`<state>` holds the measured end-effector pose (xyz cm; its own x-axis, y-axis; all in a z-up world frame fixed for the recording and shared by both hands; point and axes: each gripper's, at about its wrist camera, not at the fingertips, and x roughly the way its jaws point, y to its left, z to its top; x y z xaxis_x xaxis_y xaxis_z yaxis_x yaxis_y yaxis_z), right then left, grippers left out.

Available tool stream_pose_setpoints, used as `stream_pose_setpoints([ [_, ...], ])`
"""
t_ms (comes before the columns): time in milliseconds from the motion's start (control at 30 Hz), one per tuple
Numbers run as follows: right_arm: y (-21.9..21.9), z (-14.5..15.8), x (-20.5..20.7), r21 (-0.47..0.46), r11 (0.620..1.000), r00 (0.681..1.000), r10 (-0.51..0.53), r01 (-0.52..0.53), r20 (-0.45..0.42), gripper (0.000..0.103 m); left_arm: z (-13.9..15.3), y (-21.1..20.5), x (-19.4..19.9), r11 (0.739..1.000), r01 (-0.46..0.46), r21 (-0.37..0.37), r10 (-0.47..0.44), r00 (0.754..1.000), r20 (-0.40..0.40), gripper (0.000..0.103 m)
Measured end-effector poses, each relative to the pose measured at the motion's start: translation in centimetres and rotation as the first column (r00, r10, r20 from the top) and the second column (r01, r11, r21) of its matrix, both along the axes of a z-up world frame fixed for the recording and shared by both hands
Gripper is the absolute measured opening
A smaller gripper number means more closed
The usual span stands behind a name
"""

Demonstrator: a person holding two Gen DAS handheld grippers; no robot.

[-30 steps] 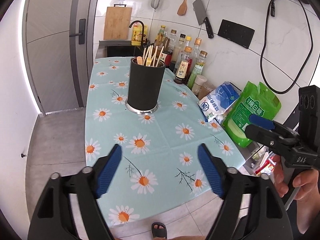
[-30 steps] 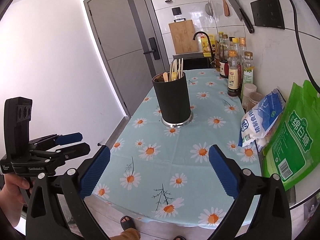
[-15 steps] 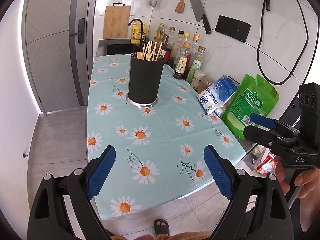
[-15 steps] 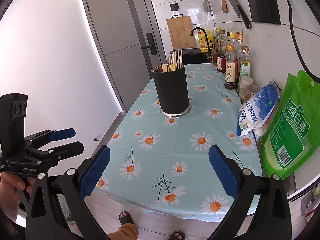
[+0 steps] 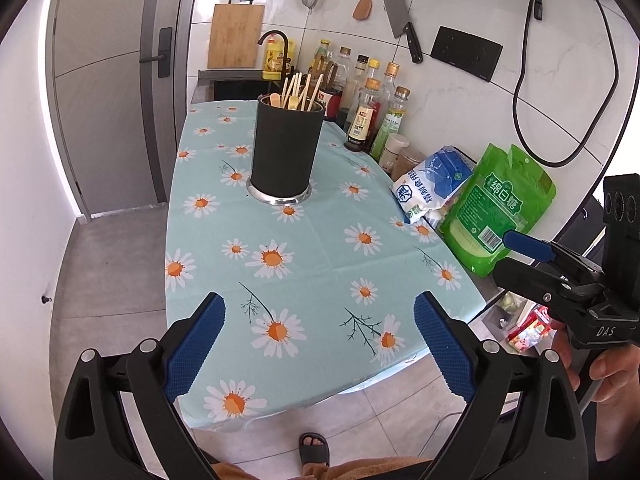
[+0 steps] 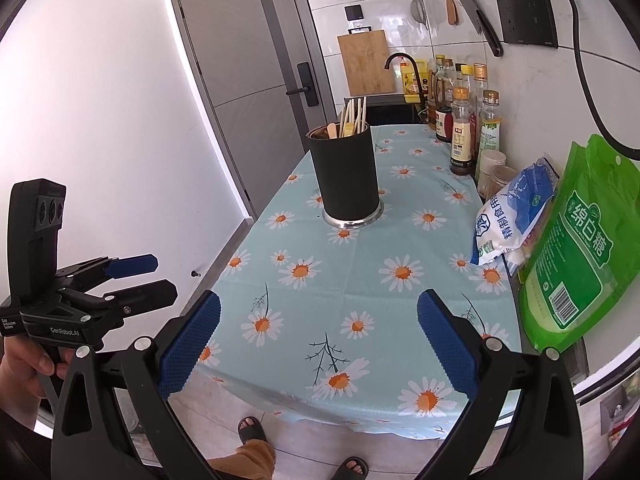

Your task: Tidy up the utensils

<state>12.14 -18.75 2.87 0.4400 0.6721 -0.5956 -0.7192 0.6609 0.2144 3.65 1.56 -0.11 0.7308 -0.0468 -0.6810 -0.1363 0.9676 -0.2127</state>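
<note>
A black utensil holder point(image 5: 285, 148) with a steel base stands on the daisy tablecloth point(image 5: 304, 248) and holds wooden chopsticks point(image 5: 300, 88) and small wooden spoons. It also shows in the right wrist view point(image 6: 347, 176). My left gripper point(image 5: 320, 340) is open and empty, held back over the table's near edge. My right gripper point(image 6: 320, 336) is open and empty, also at the near edge. Each gripper shows at the side of the other's view, the right one point(image 5: 520, 256) and the left one point(image 6: 156, 276).
Sauce bottles point(image 5: 372, 116) stand by the wall at the back right. A blue-white bag point(image 5: 432, 184) and a green bag point(image 5: 496, 216) lie at the table's right edge. A sink and faucet point(image 5: 276, 52) are behind the table. A knife point(image 5: 404, 20) hangs on the wall.
Both grippers have drawn back from the table and the holder looks farther away. Both stay open and empty.
</note>
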Motion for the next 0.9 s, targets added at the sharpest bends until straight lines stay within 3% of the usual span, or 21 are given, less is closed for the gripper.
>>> stream_pose_setpoints([
  [900,-0.9,-0.1,0.0,-0.029,0.999,1.0,-0.015,0.015,0.008,0.098,-0.7,-1.7,0.1,1.0,0.024,0.0,-0.024,1.0,-0.02,0.096],
])
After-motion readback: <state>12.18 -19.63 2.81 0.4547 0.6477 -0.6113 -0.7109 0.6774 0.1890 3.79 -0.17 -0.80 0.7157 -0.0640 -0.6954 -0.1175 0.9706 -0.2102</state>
